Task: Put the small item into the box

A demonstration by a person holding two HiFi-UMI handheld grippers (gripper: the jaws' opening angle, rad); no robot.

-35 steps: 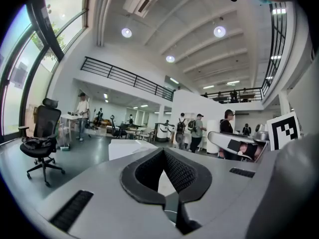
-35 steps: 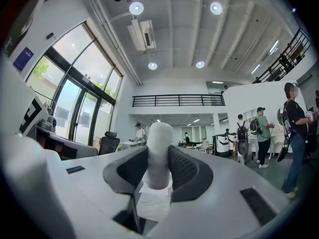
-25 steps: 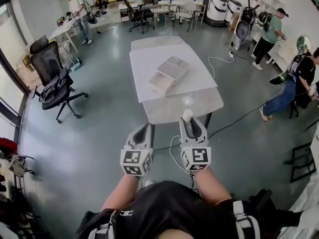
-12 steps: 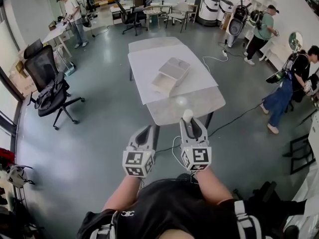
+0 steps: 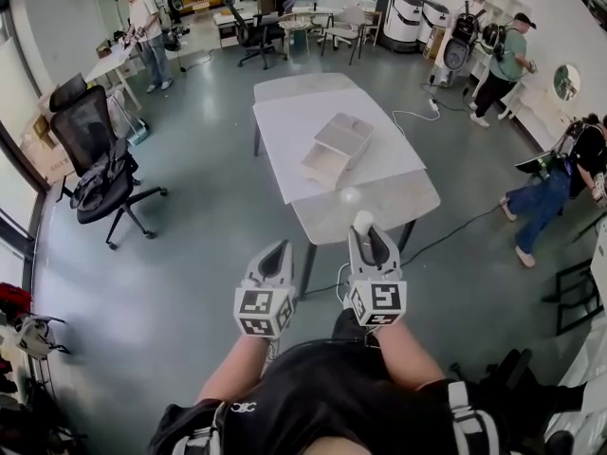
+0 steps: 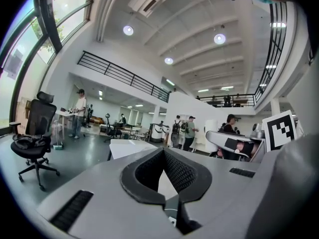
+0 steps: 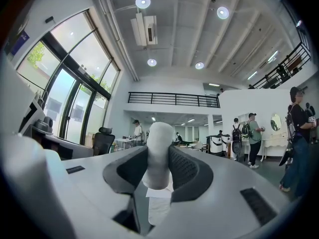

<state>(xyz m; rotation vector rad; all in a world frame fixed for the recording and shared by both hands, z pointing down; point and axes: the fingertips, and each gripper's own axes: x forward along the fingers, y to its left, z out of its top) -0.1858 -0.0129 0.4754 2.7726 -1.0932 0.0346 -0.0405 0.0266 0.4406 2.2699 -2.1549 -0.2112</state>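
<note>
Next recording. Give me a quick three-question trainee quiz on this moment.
1. True or false: the box lies on the table.
2. Fill in: the left gripper holds ____.
3. The white small item is: A) in the box B) on the table C) clamped in the right gripper.
Key: 1 true; 2 nothing; 3 C.

Bright daylight enters through tall windows at nine o'clock; round ceiling lamps glare; fisheye edges bend, corners black.
</note>
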